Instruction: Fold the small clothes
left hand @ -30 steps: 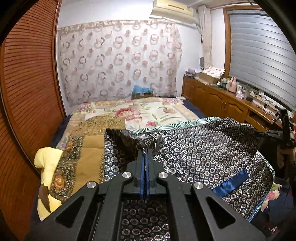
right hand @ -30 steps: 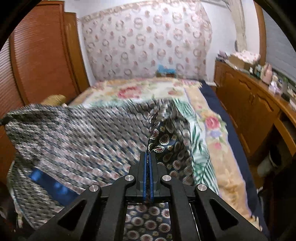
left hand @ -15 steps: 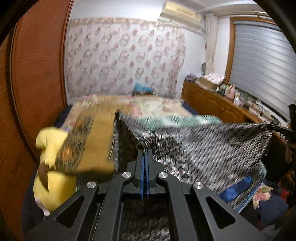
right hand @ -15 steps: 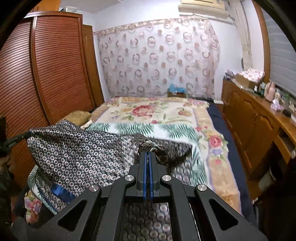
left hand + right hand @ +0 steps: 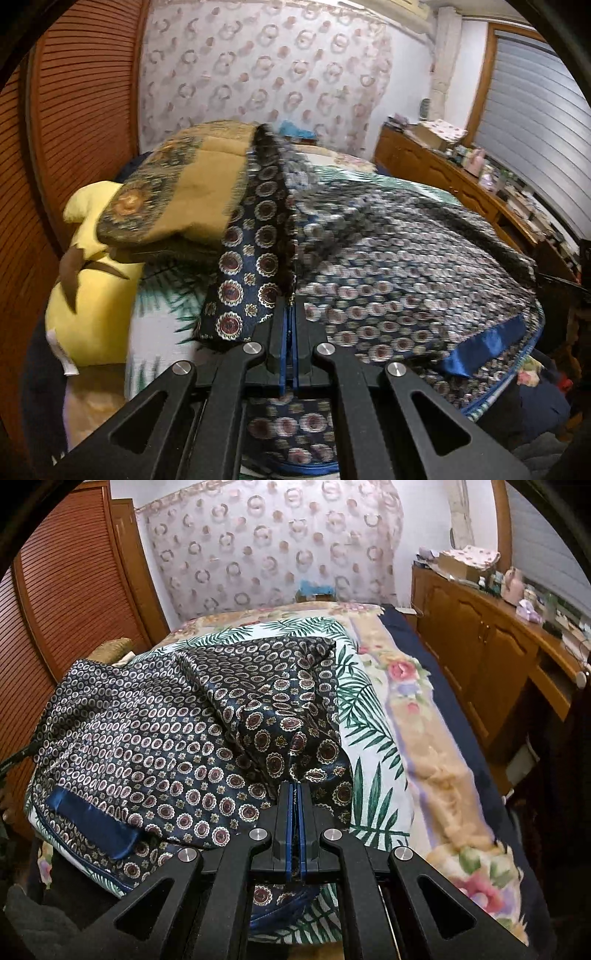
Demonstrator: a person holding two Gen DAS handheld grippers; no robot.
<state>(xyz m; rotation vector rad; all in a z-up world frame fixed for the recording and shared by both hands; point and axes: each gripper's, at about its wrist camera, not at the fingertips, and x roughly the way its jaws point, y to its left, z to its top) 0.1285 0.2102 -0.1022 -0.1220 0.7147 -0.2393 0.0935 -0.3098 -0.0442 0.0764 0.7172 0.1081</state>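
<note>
A dark blue garment (image 5: 388,266) with a medallion print and a plain blue band (image 5: 484,343) lies spread over the near end of the bed. My left gripper (image 5: 290,301) is shut on its left edge, where a fold (image 5: 255,236) stands up from the pads. In the right wrist view the same garment (image 5: 155,738) drapes leftward, its blue band (image 5: 92,823) at the near left. My right gripper (image 5: 294,788) is shut on a bunched corner of the cloth just above the palm-leaf sheet (image 5: 373,738).
A yellow plush toy (image 5: 92,280) and a gold patterned cushion (image 5: 184,184) lie at the bed's left side by the wooden slatted doors (image 5: 74,110). A wooden cabinet (image 5: 491,657) with clutter runs along the right. The floral bedspread (image 5: 450,775) reaches toward the curtained wall.
Both grippers have come down toward the bed with the garment. The cloth, held taut in the air before, now drapes slack on the sheet, and the cushion and toy loom closer on the left.
</note>
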